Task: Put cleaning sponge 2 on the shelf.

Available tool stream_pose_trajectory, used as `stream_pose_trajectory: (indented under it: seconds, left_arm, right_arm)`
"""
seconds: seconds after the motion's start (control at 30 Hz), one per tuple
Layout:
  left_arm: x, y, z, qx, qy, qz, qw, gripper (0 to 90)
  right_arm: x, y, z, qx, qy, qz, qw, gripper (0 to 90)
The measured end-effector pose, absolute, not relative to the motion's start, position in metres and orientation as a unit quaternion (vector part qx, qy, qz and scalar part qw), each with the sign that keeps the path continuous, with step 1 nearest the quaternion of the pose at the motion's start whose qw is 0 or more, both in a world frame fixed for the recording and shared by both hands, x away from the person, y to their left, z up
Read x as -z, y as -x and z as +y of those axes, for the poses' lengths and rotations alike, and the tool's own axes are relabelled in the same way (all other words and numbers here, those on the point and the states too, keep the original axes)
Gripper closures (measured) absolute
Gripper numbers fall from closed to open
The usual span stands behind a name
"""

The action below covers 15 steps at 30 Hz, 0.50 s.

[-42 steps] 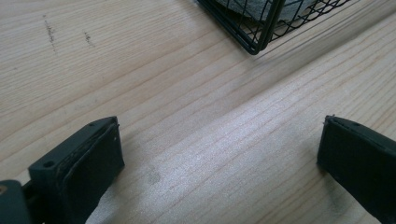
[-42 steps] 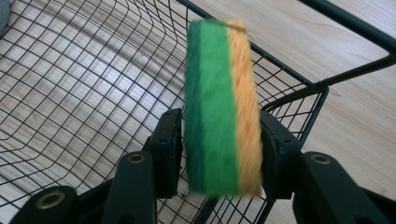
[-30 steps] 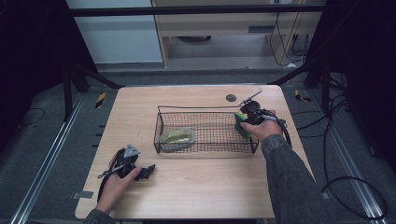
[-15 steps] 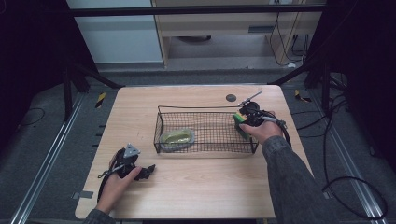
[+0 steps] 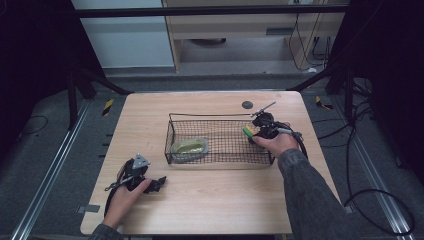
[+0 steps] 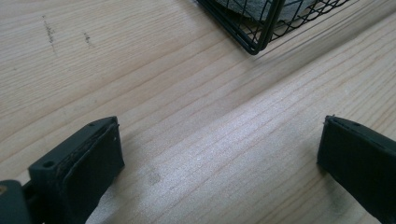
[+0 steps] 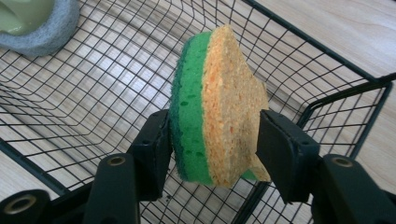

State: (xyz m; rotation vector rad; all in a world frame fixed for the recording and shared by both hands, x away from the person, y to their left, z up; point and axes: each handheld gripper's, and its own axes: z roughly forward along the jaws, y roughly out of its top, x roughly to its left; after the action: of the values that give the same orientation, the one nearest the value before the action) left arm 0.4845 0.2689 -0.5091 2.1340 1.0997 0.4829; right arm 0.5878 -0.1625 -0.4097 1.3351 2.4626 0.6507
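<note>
Right tongs (image 7: 212, 140), jaws just easing apart, are gripping the green-and-tan sponge (image 7: 217, 107) over the black wire basket (image 7: 93, 93) at frame centre; left tongs (image 6: 219, 154) are resting wide open, empty, on the wooden desk (image 6: 187, 93).

Even overhead light fell on the pale wooden table (image 5: 210, 200) while the floor and frame around it lay in deep shadow, nearly black at both sides of the high view. That view was soft and grainy, its fine detail smeared. No glare marked the tabletop. The wire basket (image 5: 220, 137) cast faint shadows only. In the left gripper view the wood grain was sharp at centre, the 2 near jaws slightly blurred. In the right gripper view the sponge (image 7: 217, 107) stood crisp and brightly lit, the mesh behind softening toward the edges.
</note>
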Motion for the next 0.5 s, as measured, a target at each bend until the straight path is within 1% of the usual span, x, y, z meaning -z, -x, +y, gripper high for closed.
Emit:
stream_pose_trajectory:
  seconds: [0.07,0.13,0.23,0.5]
  left_arm:
    - [0.5091,-0.4845,0.2689,-0.185,-0.820,0.422,0.339,0.0]
    - [0.5090,-0.4845,0.2690,-0.185,-0.820,0.422,0.339,0.0]
    - [0.5091,-0.4845,0.2690,-0.185,-0.820,0.422,0.339,0.0]
    - [0.5090,-0.4845,0.2690,-0.185,-0.820,0.422,0.339,0.0]
  right_arm:
    - [0.4098,-0.5874,-0.1617,-0.225,-0.460,0.849,0.132,44.0]
    - [0.4088,-0.5862,-0.1599,-0.228,-0.459,0.849,0.132,39.9]
    - [0.4062,-0.5841,-0.1583,-0.238,-0.455,0.848,0.131,37.2]
    - [0.4005,-0.5791,-0.1584,-0.249,-0.447,0.847,0.145,23.9]
